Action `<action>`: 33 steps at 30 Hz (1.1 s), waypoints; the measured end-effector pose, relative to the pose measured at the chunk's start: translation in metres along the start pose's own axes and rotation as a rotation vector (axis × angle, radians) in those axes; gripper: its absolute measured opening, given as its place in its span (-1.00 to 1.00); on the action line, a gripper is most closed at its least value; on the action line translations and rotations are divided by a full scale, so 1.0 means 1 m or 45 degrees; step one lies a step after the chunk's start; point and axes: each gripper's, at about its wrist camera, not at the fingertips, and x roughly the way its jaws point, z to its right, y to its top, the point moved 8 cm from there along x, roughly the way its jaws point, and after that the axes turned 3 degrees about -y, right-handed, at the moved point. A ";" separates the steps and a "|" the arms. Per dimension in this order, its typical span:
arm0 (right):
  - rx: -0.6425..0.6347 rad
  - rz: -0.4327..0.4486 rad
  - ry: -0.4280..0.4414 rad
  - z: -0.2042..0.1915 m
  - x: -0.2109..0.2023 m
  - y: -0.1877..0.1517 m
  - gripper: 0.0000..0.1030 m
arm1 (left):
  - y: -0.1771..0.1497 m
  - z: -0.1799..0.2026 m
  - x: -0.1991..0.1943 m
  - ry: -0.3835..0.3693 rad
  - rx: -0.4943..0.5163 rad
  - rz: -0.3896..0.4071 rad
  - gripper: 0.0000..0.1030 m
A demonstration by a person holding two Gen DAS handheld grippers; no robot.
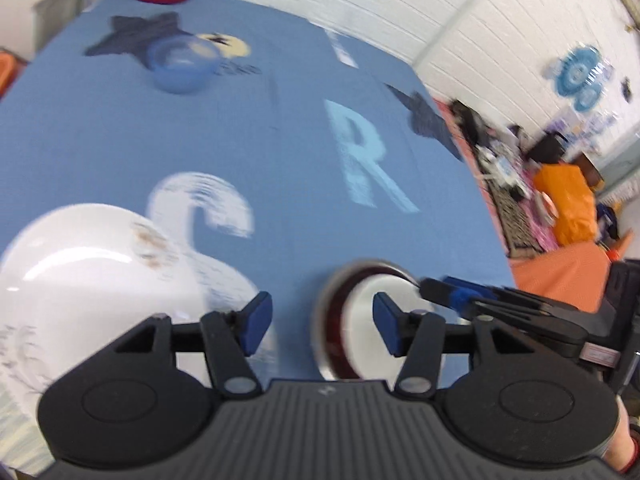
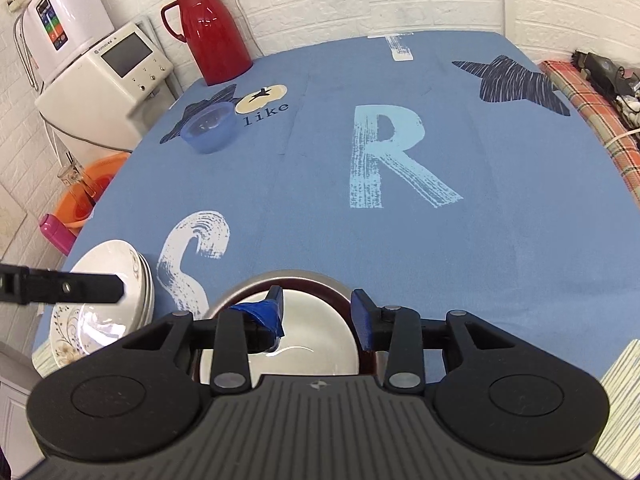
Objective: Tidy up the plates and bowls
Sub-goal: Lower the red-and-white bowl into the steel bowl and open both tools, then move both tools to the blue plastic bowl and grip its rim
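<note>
Right up front, the right gripper [image 2: 318, 312] hangs over a steel-rimmed bowl [image 2: 280, 280] with a white dish [image 2: 316, 344] nested in it, close to the near edge of the blue tablecloth [image 2: 500, 240]. Its jaws stand moderately apart, and the fingertips [image 2: 276, 300] sit just over the white dish; I cannot tell whether they touch it. To the left, a stack of white plates [image 2: 120, 280] sits by the table's left edge. The left gripper [image 1: 320, 326] hovers between the stack and the bowl, jaws wide apart and empty. Beyond, most of the cloth lies open, with a blue plastic bowl [image 2: 210, 128] and a red jug [image 2: 208, 26] far back near the wall.
</note>
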 end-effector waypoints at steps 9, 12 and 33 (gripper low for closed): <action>-0.029 -0.086 0.045 -0.037 0.036 0.022 -0.56 | 0.027 -0.096 -0.018 0.278 -0.074 0.067 0.05; -0.035 -0.121 0.044 -0.050 0.052 0.031 -0.55 | 0.034 -0.109 -0.017 0.307 -0.066 0.083 0.05; 0.061 -0.137 0.118 -0.110 0.185 0.158 -0.51 | 0.178 -0.204 0.029 0.319 -0.163 0.134 0.10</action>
